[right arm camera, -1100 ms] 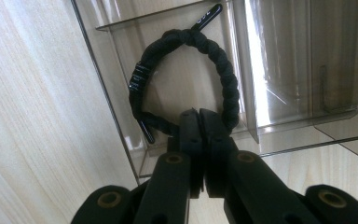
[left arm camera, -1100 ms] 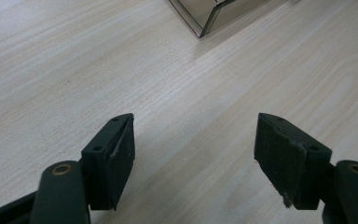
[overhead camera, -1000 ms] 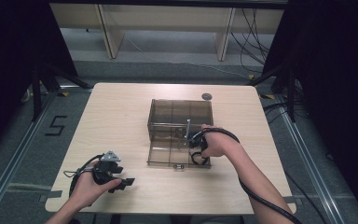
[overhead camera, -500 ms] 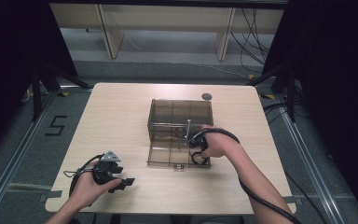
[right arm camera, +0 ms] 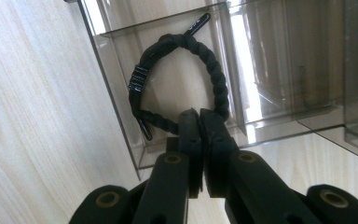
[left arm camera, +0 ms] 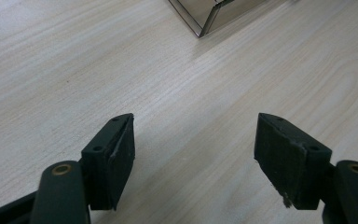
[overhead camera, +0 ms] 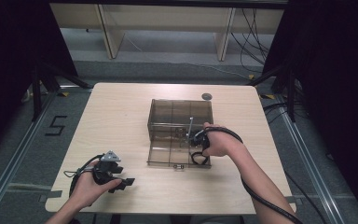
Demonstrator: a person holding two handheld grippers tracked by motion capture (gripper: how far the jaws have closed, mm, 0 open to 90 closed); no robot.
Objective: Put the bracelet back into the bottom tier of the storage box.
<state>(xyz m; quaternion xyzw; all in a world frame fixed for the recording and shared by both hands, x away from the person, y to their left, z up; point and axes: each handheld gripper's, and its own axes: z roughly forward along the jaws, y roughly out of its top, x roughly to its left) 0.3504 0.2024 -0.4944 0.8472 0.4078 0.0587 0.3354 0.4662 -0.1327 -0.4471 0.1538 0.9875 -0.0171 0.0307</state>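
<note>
A black braided bracelet (right arm camera: 218, 79) lies as a loop in an edge compartment of a smoky clear divided box (right arm camera: 116, 93). My right gripper (right arm camera: 199, 116) is pinched on the near part of the loop. Its jaws have just eased open a touch, with the cord still pressed between the pads. In the high view the right gripper (overhead camera: 196, 140) sits over the front right of the box (overhead camera: 179, 109). My left gripper (overhead camera: 126, 182) rests near the table's front left. It is open (left arm camera: 193, 154), with only bare wood between its pads.
The box's corner (left arm camera: 205, 18) lies well ahead of the left gripper. A small round dark object (overhead camera: 206, 96) sits on the table behind the box. A thin grey rod (overhead camera: 189, 126) stands in the box by the right hand. Dark floor surrounds the table.
</note>
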